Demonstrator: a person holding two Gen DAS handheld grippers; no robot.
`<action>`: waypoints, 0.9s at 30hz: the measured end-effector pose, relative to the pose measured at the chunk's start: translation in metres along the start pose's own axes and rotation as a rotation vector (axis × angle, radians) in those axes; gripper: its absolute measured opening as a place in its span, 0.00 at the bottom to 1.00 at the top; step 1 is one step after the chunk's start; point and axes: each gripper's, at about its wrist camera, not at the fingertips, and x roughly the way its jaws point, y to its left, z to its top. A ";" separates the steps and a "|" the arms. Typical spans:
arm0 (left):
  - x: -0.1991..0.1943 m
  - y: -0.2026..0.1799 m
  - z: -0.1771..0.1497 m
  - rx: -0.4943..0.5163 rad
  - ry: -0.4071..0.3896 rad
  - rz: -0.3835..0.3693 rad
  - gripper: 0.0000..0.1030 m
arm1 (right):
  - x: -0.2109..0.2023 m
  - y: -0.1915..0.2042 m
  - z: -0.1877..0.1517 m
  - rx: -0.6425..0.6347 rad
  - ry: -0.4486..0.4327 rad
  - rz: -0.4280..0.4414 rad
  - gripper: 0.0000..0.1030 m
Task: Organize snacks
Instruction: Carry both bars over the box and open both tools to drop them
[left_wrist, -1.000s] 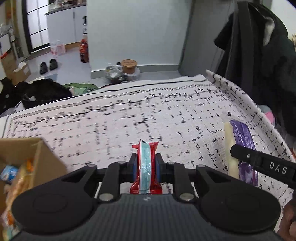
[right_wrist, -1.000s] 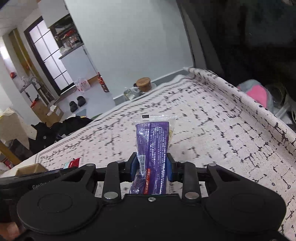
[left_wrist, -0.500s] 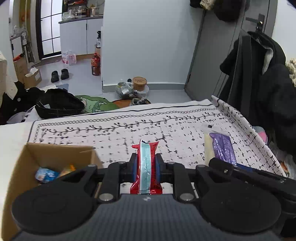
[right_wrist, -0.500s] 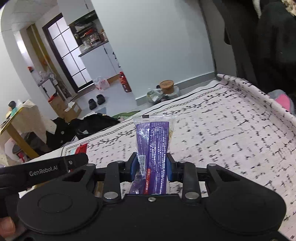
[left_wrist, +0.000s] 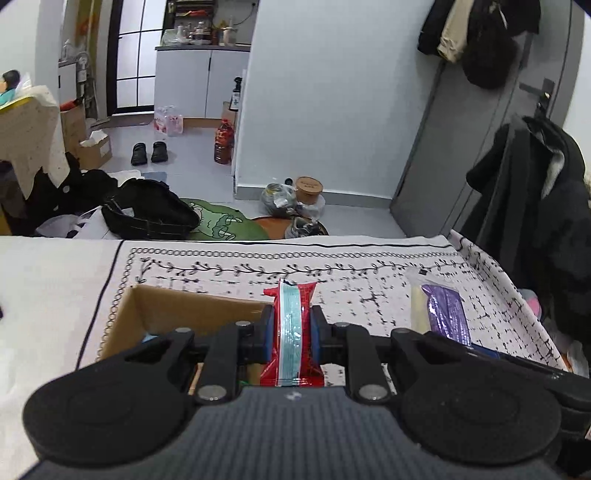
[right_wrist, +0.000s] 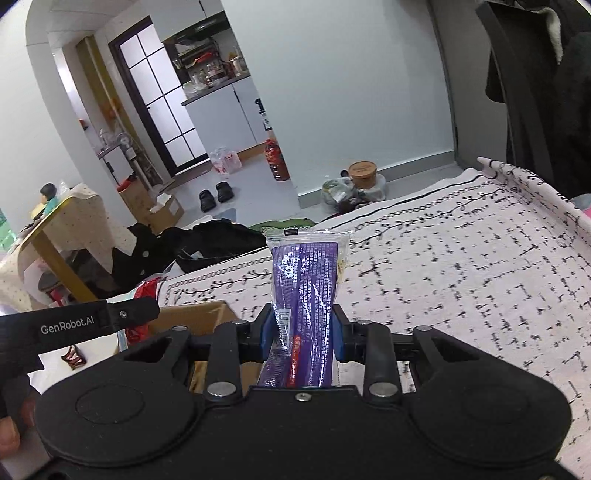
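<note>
Snacks: 2 light, crinkly, slippery packets. Left gripper (left_wrist: 291, 328) pinches the red packet (left_wrist: 291, 332) mid-length above the cardboard box (left_wrist: 125, 317) near the tablecloth's (left_wrist: 369, 273) left edge; right gripper (right_wrist: 303, 332) clamps the purple packet (right_wrist: 306, 295) likewise, just beside.

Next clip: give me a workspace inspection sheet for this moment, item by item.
Surface: patterned white cloth over the table.
Job's things: red snack packet and purple snack packet, both held; open cardboard box with snacks inside.
Clutter: nothing seen on the cloth.
Grippers: left gripper shut on the red snack packet; right gripper shut on the purple snack packet.
Cables: nothing seen.
Surroundings: shoes, red bottle, dark coats, grey door.
</note>
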 end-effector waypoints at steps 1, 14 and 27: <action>-0.002 0.006 0.001 -0.008 -0.002 0.004 0.18 | 0.001 0.003 0.000 -0.001 0.002 0.003 0.29; -0.015 0.069 -0.005 -0.094 0.056 0.067 0.18 | 0.004 0.052 -0.008 -0.039 0.028 0.055 0.29; -0.023 0.104 -0.015 -0.177 0.091 0.077 0.45 | 0.026 0.084 -0.012 0.017 0.083 0.082 0.37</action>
